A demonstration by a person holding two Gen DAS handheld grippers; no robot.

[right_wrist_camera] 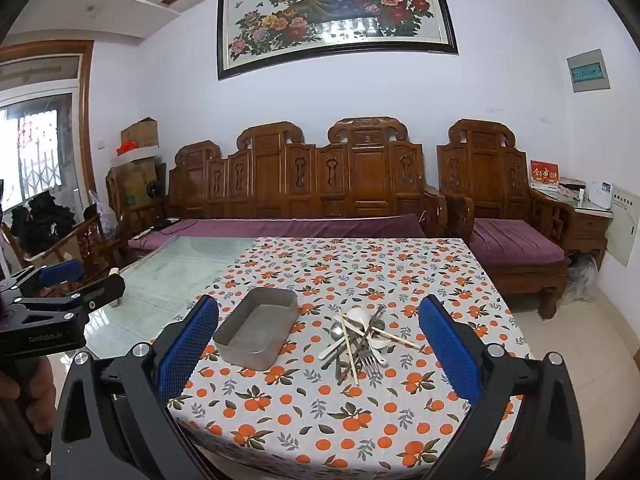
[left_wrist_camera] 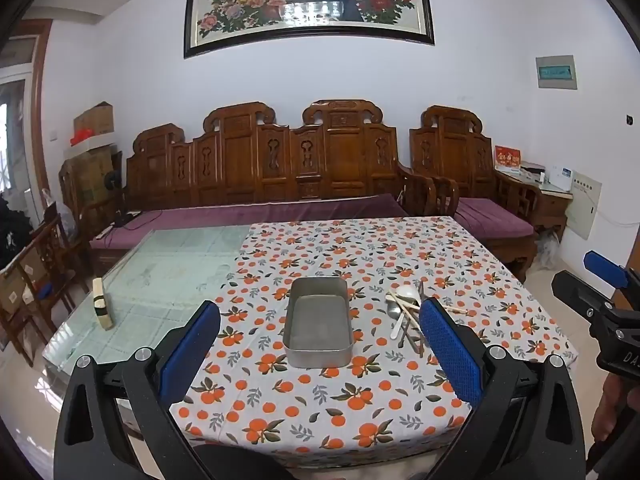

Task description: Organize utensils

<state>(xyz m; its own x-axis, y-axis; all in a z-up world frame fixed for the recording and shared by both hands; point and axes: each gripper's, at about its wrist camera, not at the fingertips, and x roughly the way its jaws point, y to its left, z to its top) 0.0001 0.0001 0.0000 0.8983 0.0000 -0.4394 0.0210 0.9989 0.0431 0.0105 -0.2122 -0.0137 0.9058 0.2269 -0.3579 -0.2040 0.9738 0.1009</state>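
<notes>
I am at the very start: nothing is sorted yet. The metal tin (right_wrist_camera: 256,330) sits on the orange-print tablecloth (right_wrist_camera: 320,412) and I see nothing inside it, just its bare grey floor. I take the tin as my landmark.

Just to the right of the tin, apart from it, lies the heap of utensils (right_wrist_camera: 358,342), all tangled: a fork (right_wrist_camera: 369,360) with tines toward me, metal spoons, a white spoon (right_wrist_camera: 357,316) at the far side of the heap, and pale chopsticks (right_wrist_camera: 378,334) lying crosswise over the rest. Not one piece is in the tin or lined up beside it, so I judge the whole job remains.

My left gripper (left_wrist_camera: 320,312) hangs above the near table edge with its blue pads spread wide, nothing between them; the tin shows straight ahead through the gap. My right gripper (right_wrist_camera: 318,312) is likewise spread wide and empty, short of the heap, which shows between its pads.

Far to the left of the tin, on the bare glass part of the table (left_wrist_camera: 168,264), stands a small pale block (left_wrist_camera: 102,306), which I judge to be no part of this.

What is left, as I read it: pick each piece out of the heap and lay it in the tin, starting with the chopsticks on top.
</notes>
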